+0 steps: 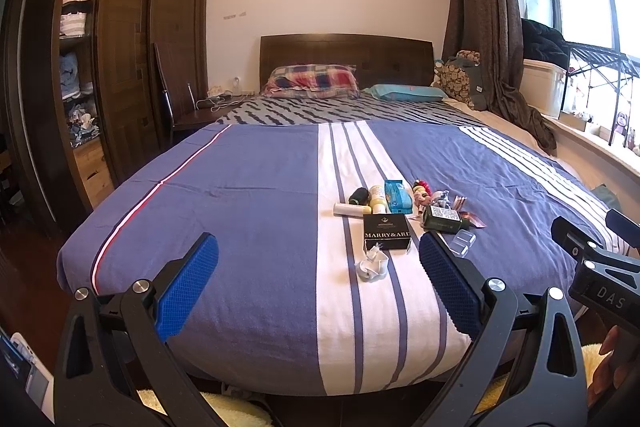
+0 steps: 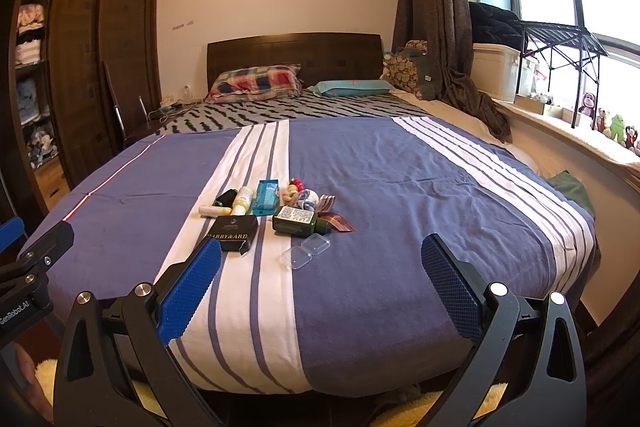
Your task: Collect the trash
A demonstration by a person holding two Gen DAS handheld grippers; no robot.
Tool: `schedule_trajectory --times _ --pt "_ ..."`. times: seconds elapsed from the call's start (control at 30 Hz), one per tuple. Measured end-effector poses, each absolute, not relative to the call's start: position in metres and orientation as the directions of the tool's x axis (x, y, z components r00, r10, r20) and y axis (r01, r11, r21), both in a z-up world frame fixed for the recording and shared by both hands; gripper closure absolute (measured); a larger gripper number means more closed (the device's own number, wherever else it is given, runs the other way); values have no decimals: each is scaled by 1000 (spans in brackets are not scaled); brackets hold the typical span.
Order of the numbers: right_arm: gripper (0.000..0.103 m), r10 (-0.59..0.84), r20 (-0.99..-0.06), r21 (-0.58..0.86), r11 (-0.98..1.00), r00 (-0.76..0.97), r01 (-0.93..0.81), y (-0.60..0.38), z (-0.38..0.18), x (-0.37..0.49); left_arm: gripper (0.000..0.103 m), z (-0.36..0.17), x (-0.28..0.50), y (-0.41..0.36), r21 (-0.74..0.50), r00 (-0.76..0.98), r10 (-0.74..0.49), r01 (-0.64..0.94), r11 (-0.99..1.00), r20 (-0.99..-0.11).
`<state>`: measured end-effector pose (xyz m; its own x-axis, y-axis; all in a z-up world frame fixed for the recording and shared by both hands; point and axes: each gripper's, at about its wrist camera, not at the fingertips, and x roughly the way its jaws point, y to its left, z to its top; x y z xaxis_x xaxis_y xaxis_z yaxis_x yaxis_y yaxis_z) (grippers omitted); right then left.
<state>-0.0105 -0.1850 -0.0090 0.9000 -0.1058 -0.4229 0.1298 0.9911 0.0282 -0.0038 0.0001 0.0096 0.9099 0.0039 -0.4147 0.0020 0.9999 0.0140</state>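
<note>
A pile of small items lies on the striped bed: a black box marked MARRY&ARD, a crumpled white tissue, a green bottle, a clear plastic case, a blue wipes pack, and small tubes and bottles. My left gripper is open and empty, just short of the tissue. My right gripper is open and empty, with the clear case between its fingers and the box and bottle beyond.
A dark wardrobe with open shelves stands left of the bed. Pillows lie at the headboard. A curtain, a window sill with toys and a white bin are on the right. A fluffy rug lies below.
</note>
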Motion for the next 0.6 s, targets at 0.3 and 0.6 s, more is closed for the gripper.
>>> schedule_trajectory --times 0.3,0.6 --pt "3 -102 -425 28 992 899 125 -182 -7 -8 8 10 -5 1 11 911 3 2 1000 -413" --pt "3 -101 -427 33 991 899 127 -182 -10 -8 8 10 -6 1 9 911 3 1 1000 -413"
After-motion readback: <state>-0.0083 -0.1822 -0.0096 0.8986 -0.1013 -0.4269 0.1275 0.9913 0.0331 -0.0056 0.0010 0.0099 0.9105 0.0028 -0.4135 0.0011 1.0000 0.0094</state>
